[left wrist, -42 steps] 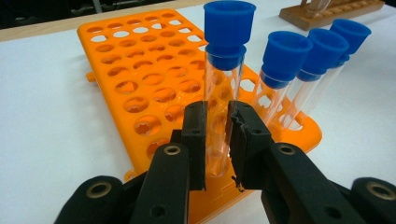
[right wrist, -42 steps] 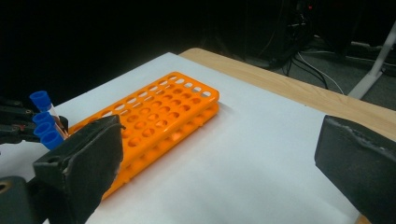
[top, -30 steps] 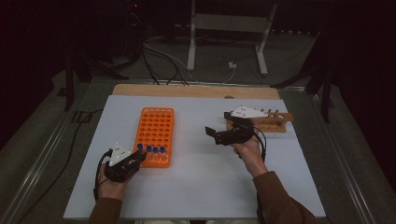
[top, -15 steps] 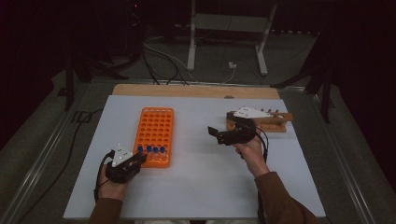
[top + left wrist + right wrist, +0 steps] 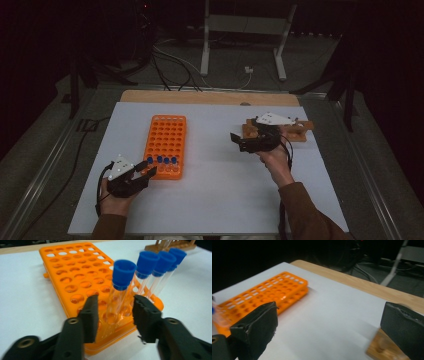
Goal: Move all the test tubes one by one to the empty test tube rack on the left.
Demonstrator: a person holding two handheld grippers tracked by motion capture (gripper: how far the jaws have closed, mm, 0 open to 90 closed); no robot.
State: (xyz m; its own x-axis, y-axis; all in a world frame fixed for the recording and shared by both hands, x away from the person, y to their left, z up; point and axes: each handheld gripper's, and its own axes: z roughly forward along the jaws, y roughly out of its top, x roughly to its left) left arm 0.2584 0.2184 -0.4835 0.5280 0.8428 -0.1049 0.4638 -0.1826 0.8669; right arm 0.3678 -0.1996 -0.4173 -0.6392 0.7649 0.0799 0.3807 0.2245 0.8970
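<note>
- The white worktop (image 5: 215, 200) is carrying everything, with a strip of bare wood showing along its far edge.
- The orange tube rack (image 5: 166, 145) is lying flat on the worktop's left half, its long side running away from the person.
- A wooden rack (image 5: 300, 131) is sitting at the right, just behind the right gripper (image 5: 239, 141), whose jaws are standing wide apart with nothing between them, pointing left towards the orange rack.
- The left gripper (image 5: 115, 312) is hovering at the orange rack's near corner; its jaws have just been opening and are now flanking the nearest tube without pressing on it.
- Four blue-capped tubes (image 5: 161, 160) are standing upright in a row near the rack's close end; the nearest tube (image 5: 119, 290) is sitting in its hole between the left jaws.
</note>
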